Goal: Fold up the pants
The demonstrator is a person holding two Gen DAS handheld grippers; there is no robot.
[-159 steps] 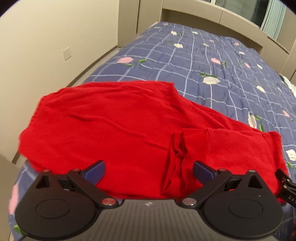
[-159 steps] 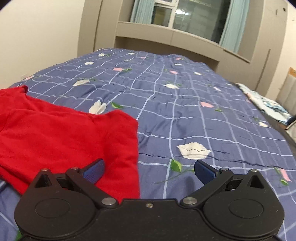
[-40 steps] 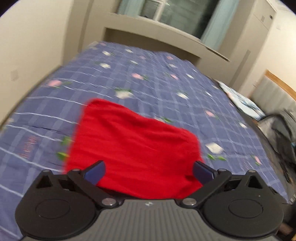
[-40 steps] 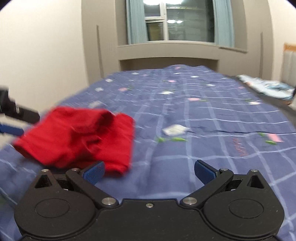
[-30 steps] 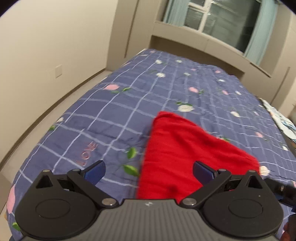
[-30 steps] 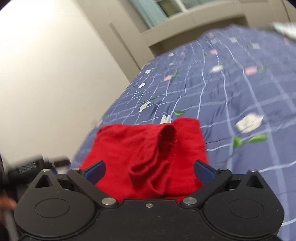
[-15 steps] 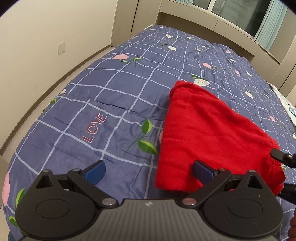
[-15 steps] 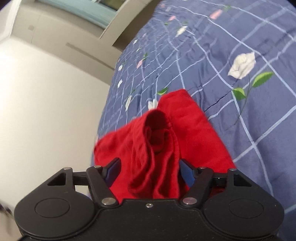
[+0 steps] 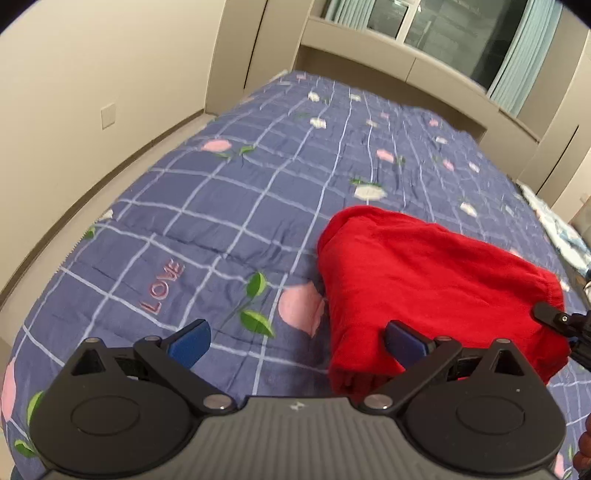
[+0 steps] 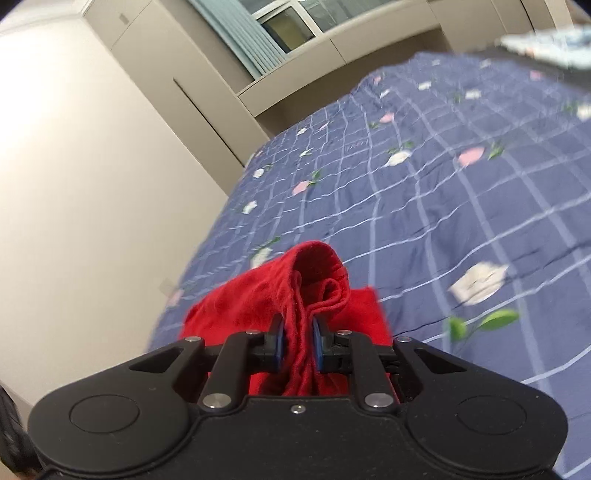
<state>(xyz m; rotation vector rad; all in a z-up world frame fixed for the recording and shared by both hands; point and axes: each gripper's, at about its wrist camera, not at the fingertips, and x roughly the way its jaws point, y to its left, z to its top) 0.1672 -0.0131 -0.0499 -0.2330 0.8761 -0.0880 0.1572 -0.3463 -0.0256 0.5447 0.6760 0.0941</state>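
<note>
Pants (image 9: 424,280) already folded into a compact bundle on the bed (image 9: 229,206). Right gripper (image 10: 297,345) closing on a bunched edge (pads pinching cloth); left gripper (image 9: 295,338) spread wide, empty. Likely one fold left.

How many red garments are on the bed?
1: the folded red pants on the blue quilt, one bunched edge between the closing right tool. Others may lie outside view.

A home bedroom: a bed (image 9: 258,192) with a floral checked quilt, built-in wardrobes (image 10: 155,122), curtained window (image 9: 443,33).
</note>
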